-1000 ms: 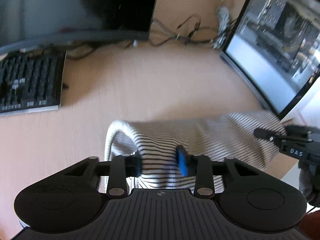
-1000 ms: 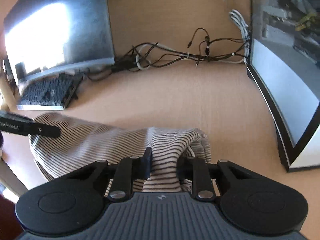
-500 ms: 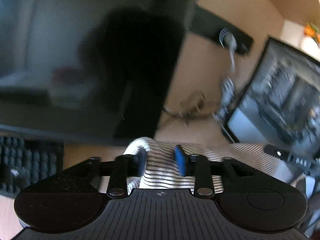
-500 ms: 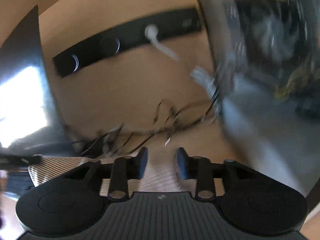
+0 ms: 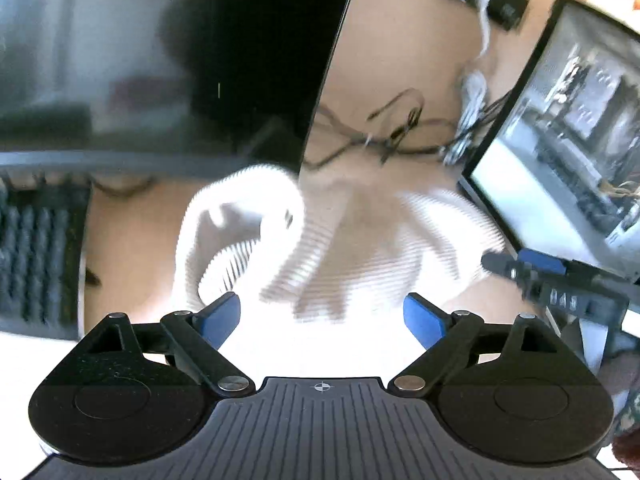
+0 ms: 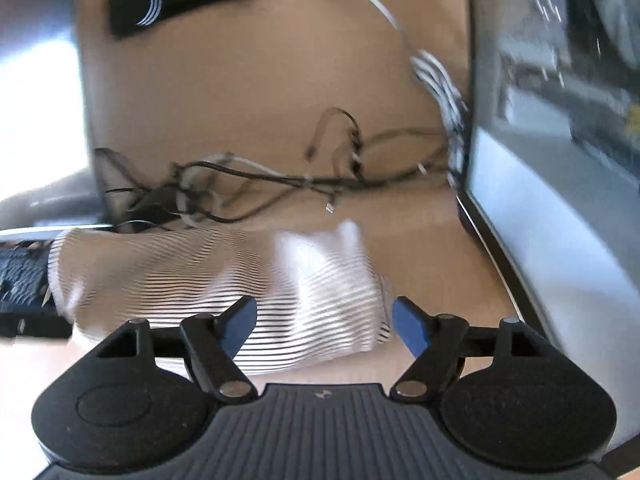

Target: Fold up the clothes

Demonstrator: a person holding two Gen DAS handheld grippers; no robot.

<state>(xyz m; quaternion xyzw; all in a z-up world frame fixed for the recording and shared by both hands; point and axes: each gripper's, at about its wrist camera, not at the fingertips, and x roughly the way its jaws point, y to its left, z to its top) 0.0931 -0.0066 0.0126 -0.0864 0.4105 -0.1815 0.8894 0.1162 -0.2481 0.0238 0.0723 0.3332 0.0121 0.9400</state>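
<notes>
Lay ahead of both grippers, left (image 5: 322, 314) and right (image 6: 324, 320): shirt (image 6: 224, 280), long axis across frame centre on bench (image 6: 432, 248). Jaws opening wide, gripping nothing.

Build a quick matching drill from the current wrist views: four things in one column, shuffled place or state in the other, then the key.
Things:
1. striped garment
2. left tool
3. keyboard
4. cable tangle

Places or states:
A. at the far left edge of the desk view, dark keys
B. pads spread and opening, not pressing on cloth
C. lying loose on the tan desk, just ahead of both tools
D. at the back of the desk, between the two monitors

Pairs: 1-C, 2-B, 3-A, 4-D
</notes>
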